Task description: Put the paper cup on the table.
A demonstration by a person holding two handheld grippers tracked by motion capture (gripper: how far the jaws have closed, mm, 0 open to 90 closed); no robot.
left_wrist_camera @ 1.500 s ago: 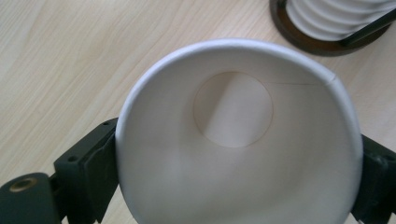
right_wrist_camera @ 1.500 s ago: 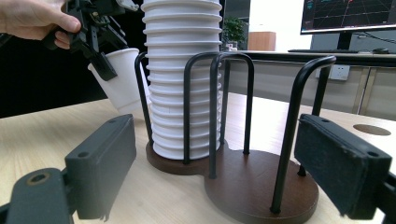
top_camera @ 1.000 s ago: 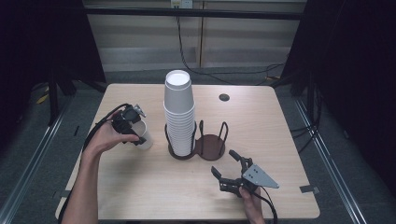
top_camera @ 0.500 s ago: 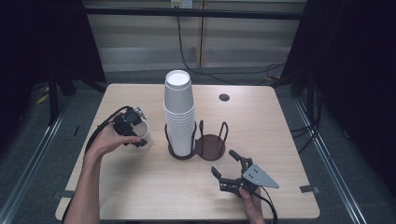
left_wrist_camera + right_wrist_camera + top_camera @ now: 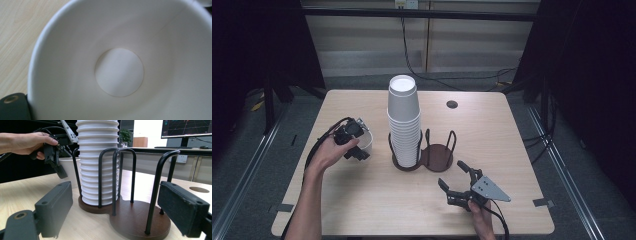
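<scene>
A single white paper cup [image 5: 364, 140] stands upright on the table, left of the tall stack of white cups [image 5: 403, 120]. My left gripper [image 5: 354, 145] points down over the cup, one jaw against its outer wall. The left gripper view looks straight into the cup [image 5: 120, 72]. These jaws have just been closing, with the cup between them. The stack [image 5: 97, 157] fills the left ring of a dark wooden two-ring rack [image 5: 437, 156]; the right ring [image 5: 140, 220] is bare. My right gripper [image 5: 457, 182] rests open in front of the rack, its jaws [image 5: 120, 205] holding nothing.
A round cable hole [image 5: 452, 104] sits at the table's back right. The black wire posts of the rack [image 5: 160, 190] rise close ahead of my right gripper. Cables trail from both grippers. A monitor [image 5: 186, 128] stands beyond the table.
The left hand has shifted slightly with its gripper at the single cup. The right gripper has kept still.
</scene>
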